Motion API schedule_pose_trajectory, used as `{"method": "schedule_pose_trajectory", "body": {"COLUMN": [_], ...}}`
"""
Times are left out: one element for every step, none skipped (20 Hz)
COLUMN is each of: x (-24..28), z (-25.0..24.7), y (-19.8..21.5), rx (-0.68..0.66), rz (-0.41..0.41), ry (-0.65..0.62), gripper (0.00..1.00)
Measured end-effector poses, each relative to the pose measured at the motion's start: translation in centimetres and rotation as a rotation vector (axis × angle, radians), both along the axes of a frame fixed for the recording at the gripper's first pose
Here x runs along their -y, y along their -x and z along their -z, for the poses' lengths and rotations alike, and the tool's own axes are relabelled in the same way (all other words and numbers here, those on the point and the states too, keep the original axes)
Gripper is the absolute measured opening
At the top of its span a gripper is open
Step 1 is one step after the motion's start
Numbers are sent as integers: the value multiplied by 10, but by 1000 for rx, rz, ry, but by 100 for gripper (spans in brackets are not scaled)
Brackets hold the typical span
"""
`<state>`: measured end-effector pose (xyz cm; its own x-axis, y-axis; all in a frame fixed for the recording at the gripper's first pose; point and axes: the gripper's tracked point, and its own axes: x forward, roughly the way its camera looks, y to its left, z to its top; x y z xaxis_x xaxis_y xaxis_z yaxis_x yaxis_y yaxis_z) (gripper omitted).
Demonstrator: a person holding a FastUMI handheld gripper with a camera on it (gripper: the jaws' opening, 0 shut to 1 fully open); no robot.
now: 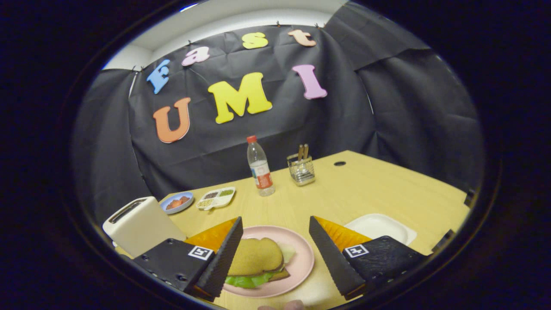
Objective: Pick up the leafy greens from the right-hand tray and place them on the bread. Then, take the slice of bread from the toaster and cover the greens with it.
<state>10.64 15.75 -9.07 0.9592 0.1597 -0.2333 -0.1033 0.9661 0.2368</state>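
A pale wooden table (370, 189) with a smooth top fills the booth, backed by creased black cloth and, above it, a strip of white wall. Near its far edge sits one small dark round hole (339, 163).

The gripper (275, 241) hangs over the near side with its two black ribbed fingers (226, 254) spread wide apart, gripping nothing; each finger has an orange wedge behind it and a square printed marker on its black body. Between the fingers lies one round pink plate (301, 262), and on it the stacked sandwich: a domed tan top slice of bread (256, 256), crinkled leafy greens (245, 281) sticking out under its near edge, and the corner of a bottom slice (282, 274) showing at the side (the left finger covers part of the stack).

Just beyond the right finger is one white tray (381, 227), squarish with rounded corners. By the left finger stands one cream toaster (140, 224), boxy with a dark slot on top. Farther back: one blue dish (177, 202) holding reddish pieces, one white divided dish (216, 198) with grain-like fillings, one clear plastic bottle (260, 168) with a red cap, and one wire holder (301, 168) with wooden handles upright in it
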Motion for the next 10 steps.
{"method": "schedule_pose_trajectory", "body": {"x": [3,6,8,9,10,9,8,6,4,2], "z": [-17,-32,-48,-62,-77,-90,-102,-111,-118,-123], "y": [5,10,15,23,28,34,39,43,48,53], "rx": [51,98,139,175,206,233,253,267,275,280], "rz": [9,21,27,30,38,41,46,46,42,38], "ry": [36,74,106,128,140,144,145,142,137,132], "gripper": [96,95,95,95,95,95,96,96,96,96]}}
